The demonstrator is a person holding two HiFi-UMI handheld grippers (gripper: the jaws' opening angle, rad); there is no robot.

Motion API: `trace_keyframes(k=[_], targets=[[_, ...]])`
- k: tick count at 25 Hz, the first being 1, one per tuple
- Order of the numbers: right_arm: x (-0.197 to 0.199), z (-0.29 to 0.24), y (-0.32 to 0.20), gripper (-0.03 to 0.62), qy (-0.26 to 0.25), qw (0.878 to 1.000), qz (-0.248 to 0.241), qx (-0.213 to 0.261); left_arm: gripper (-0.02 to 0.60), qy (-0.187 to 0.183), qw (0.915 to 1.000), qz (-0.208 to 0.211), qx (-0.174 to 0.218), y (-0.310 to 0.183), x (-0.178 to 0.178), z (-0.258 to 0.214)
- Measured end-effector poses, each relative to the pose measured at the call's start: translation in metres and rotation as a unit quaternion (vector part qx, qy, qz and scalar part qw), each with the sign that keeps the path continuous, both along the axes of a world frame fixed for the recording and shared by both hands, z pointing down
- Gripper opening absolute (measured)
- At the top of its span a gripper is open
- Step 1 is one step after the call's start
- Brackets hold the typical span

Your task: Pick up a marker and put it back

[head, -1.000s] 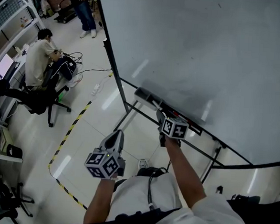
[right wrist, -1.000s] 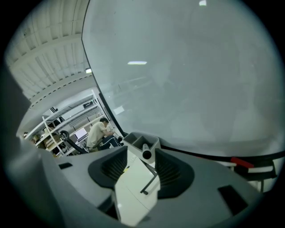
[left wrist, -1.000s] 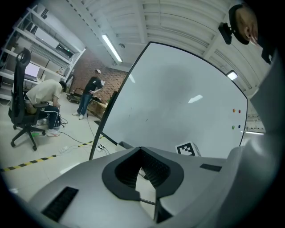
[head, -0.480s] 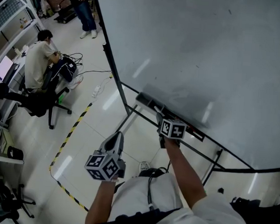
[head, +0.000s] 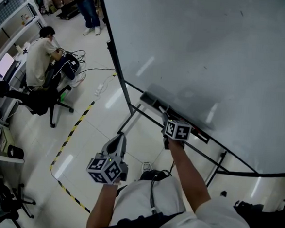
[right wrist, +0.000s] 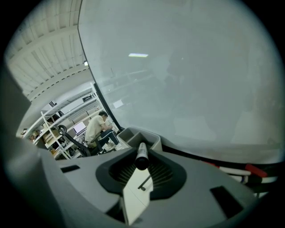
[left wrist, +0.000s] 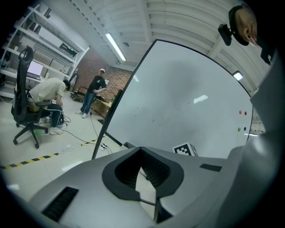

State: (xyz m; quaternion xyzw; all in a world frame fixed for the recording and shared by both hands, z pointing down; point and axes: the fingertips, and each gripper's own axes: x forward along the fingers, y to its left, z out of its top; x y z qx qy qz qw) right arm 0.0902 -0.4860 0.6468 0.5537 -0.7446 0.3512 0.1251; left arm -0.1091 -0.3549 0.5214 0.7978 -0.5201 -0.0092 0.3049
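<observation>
Right gripper: my right gripper (head: 164, 116) is clenched on the marker (right wrist: 141, 156). The jaws have just been closing, and its dark barrel sits between the ribbed pads.
Marker's place: at the tray (right wrist: 130, 133) under the whiteboard (right wrist: 187, 80), close to the tray's grey end box. I cannot tell whether it still rests on the tray.
Left gripper: my left gripper (left wrist: 140, 148) is closed on nothing and hangs well apart from the board.
Weight: I judge it light, so a modest squeeze should carry it.
Stiffness: a hard plastic tube that should not bend or dent under the pads.
Surface: smooth and round, so it could roll or slide out endwise. The ribs should help hold it.
Fragility: low, though the tip and cap are its weak ends.
Where to hold: across the barrel's middle, with the pads square on it.
Risk: I seem to have it near one end, so it may pivot when lifted. I should keep it level.
</observation>
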Motion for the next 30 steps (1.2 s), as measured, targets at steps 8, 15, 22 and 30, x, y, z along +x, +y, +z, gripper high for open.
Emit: trace_keyframes(k=[8, 15, 22, 30], targets=[[0.011, -0.031, 0.015, 0.081, -0.005, 0.999, 0.007, 0.033, -0.006, 0.003, 1.0000, 0.003, -0.001, 0.017, 0.003, -0.003], [0.026, -0.070, 0.045, 0.081, -0.031, 0.996, 0.034, 0.077, -0.006, -0.001, 0.9998, 0.021, -0.006, 0.053, 0.013, -0.006], [0.031, -0.098, 0.097, 0.081, -0.066, 0.992, 0.039, 0.103, -0.006, -0.009, 0.9994, 0.035, -0.001, 0.079, 0.015, -0.007], [0.026, -0.131, 0.182, 0.081, -0.078, 0.990, 0.026, 0.116, -0.006, -0.014, 0.9994, 0.030, 0.013, 0.108, 0.002, -0.015]])
